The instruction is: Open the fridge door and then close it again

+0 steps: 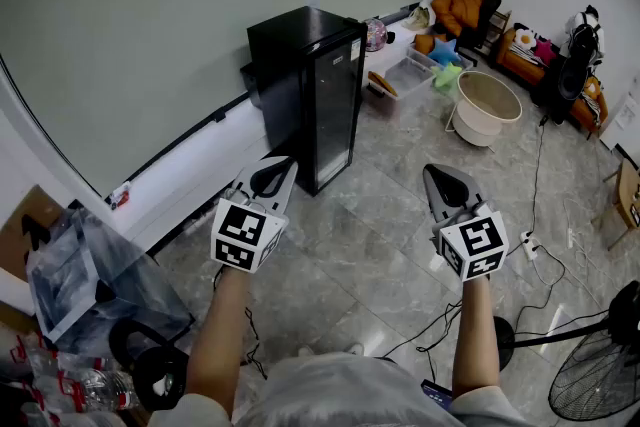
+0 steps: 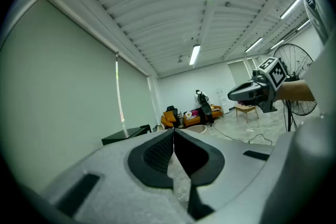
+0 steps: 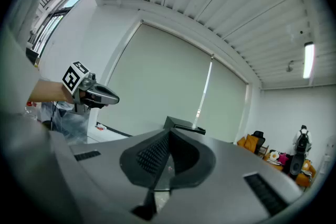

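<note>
While I hold both tongs out level in front of me, the left gripper (image 1: 287, 164) has its jaws pressed together with nothing between them, and the right gripper (image 1: 437, 176) is the same, pads meeting and empty. The black fridge (image 1: 315, 95) stands ahead against the pale wall, well apart from both tongs, its dark-fronted door flush with the cabinet. A small pale label (image 1: 353, 55) sits near the top of that door, too small for me to read. Grey marbled floor (image 1: 370, 225) lies between me and the fridge. Just past the fridge there's a clear plastic bin (image 1: 405, 75), then a round cream tub (image 1: 488, 105), and orange cushions (image 1: 458, 3) on seats at the far wall. To my right, black cables (image 1: 545, 260) trail over the tiles near a white power strip (image 1: 528, 245), and a floor fan (image 1: 598, 370) stands at the lower right. At my left, a crumpled plastic bag (image 1: 75, 265) sits above some water bottles (image 1: 85, 387).
</note>
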### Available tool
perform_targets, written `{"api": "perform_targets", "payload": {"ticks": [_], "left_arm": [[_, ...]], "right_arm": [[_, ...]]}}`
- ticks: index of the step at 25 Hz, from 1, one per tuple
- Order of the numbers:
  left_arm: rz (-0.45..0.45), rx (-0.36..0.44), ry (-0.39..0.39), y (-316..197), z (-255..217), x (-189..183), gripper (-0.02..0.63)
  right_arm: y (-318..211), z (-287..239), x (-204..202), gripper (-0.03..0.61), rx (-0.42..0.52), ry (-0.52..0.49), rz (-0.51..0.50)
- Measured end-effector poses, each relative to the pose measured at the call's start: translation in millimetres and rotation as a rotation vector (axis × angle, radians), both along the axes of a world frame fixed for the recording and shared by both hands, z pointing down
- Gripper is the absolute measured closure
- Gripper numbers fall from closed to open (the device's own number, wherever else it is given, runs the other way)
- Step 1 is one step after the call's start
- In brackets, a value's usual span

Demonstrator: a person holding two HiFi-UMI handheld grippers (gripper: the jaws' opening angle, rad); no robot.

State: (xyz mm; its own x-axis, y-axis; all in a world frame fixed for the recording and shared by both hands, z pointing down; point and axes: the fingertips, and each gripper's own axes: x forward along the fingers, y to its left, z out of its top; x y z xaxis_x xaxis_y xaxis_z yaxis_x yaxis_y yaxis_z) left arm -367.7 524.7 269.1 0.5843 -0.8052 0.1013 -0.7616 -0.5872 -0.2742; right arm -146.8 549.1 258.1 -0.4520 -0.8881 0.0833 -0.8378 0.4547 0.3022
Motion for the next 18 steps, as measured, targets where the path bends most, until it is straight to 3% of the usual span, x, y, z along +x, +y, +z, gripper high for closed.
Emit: {"api": "perform_targets", "payload": {"ticks": [12,18], "left_arm": [[-0.006,-0.009,0.001,-10.5,1.9,3.0,0.604],[-0.005,-0.049,0.019,-17.7,11.2,5.9,0.603]], "right_arm": [[-12.1,-1.7,6.3,0.58,0.01,-0.031,0.0],[-18.9,9.9,13.4,0.577,-0.03,-0.019,0.005]]}}
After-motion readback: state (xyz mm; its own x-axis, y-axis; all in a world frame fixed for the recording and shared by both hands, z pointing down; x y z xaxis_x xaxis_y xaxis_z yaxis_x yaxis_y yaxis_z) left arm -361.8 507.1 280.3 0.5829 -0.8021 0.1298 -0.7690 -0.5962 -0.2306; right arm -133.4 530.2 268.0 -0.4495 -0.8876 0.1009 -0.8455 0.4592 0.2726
